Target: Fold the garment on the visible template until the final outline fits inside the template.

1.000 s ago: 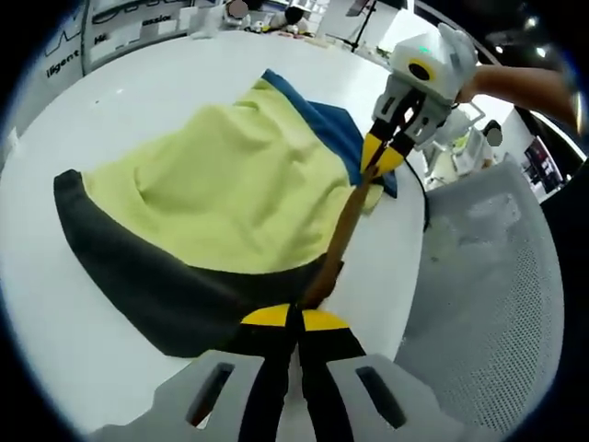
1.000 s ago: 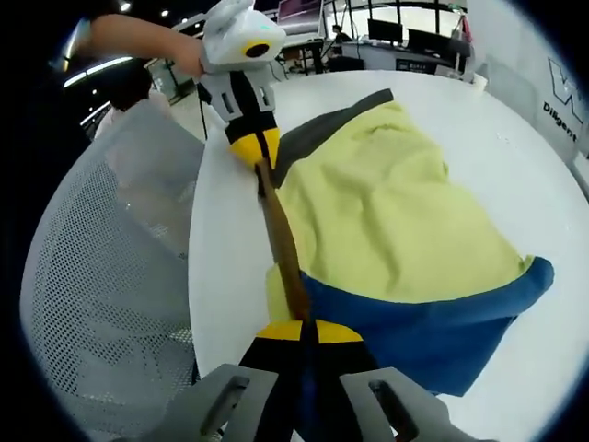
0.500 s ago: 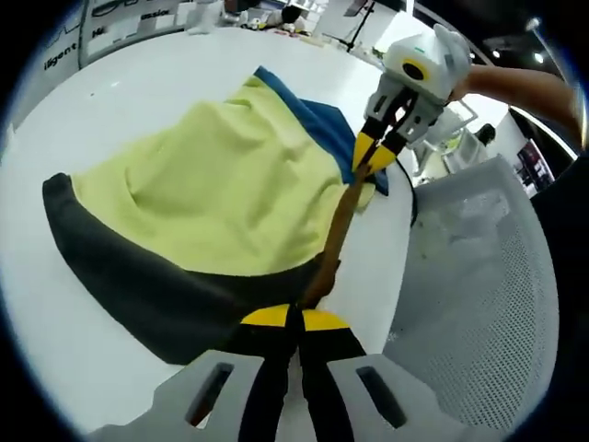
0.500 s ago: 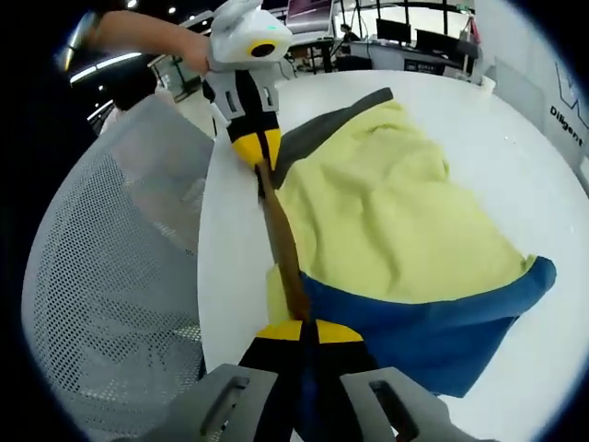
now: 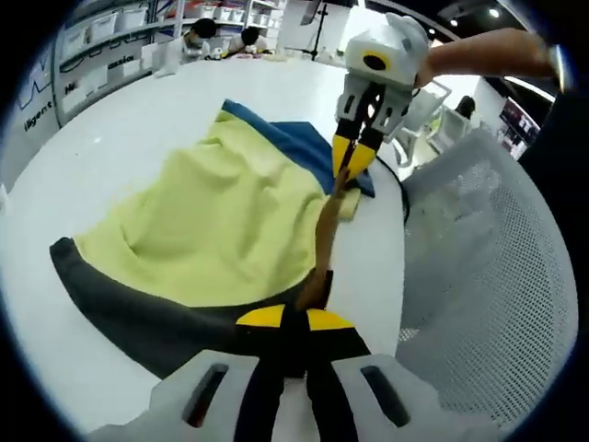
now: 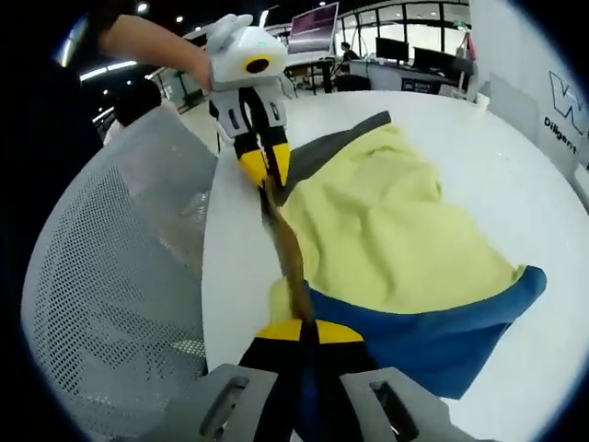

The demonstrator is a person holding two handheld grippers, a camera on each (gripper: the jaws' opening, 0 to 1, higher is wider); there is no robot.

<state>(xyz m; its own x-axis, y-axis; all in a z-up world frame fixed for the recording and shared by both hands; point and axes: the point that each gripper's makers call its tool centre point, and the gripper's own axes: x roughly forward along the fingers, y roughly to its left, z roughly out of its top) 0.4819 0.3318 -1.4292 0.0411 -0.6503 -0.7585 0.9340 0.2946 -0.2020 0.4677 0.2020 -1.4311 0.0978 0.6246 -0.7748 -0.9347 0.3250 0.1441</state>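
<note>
The garment (image 5: 221,207) lies on the white table (image 5: 101,129): a yellow body, a dark grey band (image 5: 138,304) at one end and a blue band (image 5: 290,138) at the other. Its brown edge strip (image 5: 324,239) runs taut between both grippers. My left gripper (image 5: 285,318) is shut on the strip's grey-band end. My right gripper (image 5: 354,158) grips the blue-band end. In the right gripper view, my right gripper (image 6: 304,327) is shut on the brown strip (image 6: 290,253) beside the blue band (image 6: 433,331), and my left gripper (image 6: 262,170) holds the far end by the grey band (image 6: 340,138).
A white mesh chair (image 5: 488,276) stands against the table's near edge, right beside the held strip, and shows again as the chair (image 6: 110,304). Bare white table (image 6: 515,184) spreads beyond the garment. Desks, shelves and monitors stand far behind. A person's forearm (image 5: 488,55) holds the right gripper.
Both views have swung with the hands. The brown strip stays stretched between the two shut grippers, and the garment's near side now looks lifted and drawn a little along the table edge.
</note>
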